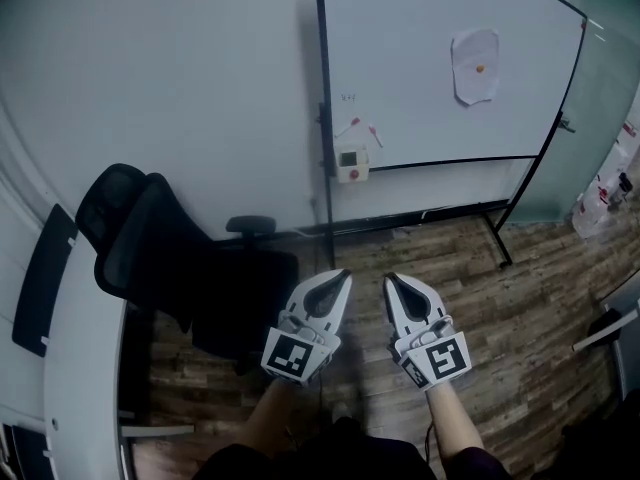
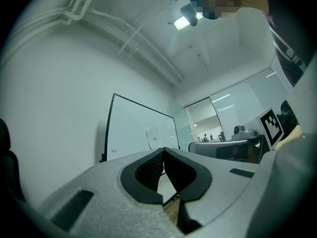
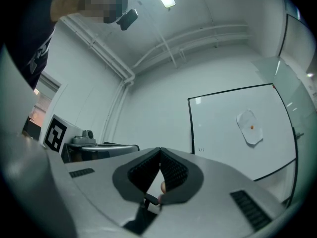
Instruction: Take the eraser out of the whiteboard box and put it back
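1. Left gripper [image 1: 343, 274] clenched and empty, below the whiteboard [image 1: 430, 68];
2. Right gripper [image 1: 389, 278] clenched and empty, also below the whiteboard;
3. Box [image 1: 351, 164] hangs at the whiteboard's lower left edge; eraser too small to make out

From where you stand, the whiteboard [image 1: 450, 98] is at 1 o'clock, with a sheet of paper [image 1: 475, 65] on it. The box [image 1: 351, 164] hangs on its left post at 12. The chair [image 1: 170, 258] sits at 10, with the desk [image 1: 85, 368] left of it at 9.
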The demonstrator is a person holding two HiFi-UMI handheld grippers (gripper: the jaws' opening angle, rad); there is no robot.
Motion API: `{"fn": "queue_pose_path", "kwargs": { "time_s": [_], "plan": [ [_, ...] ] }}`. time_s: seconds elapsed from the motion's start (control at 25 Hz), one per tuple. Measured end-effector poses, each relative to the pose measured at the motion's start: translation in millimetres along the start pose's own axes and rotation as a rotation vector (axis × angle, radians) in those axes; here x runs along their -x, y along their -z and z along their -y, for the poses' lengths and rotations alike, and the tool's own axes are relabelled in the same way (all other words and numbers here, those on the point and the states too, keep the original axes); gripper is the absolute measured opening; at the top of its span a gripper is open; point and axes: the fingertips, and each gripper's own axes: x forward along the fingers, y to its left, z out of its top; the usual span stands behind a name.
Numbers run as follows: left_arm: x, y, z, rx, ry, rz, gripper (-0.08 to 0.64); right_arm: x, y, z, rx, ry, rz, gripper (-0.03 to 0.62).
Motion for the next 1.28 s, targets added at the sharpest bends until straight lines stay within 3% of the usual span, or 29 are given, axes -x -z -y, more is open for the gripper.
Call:
{"fn": "queue_pose_path", "kwargs": {
  "time_s": [0.52,1.28],
  "plan": [
    [-54.0,42.2,-77.2,0.019,-0.028,-0.018,0.005,-75.2,31.8,54.2,-0.008,0.004,-0.036,0.003],
    [-205.2,89.1,-150.4,0.034,-0.133,-0.077,0.005,-179.2,79.5,192.3,-0.066,-0.088,-0.034,0.003]
  ]
}}
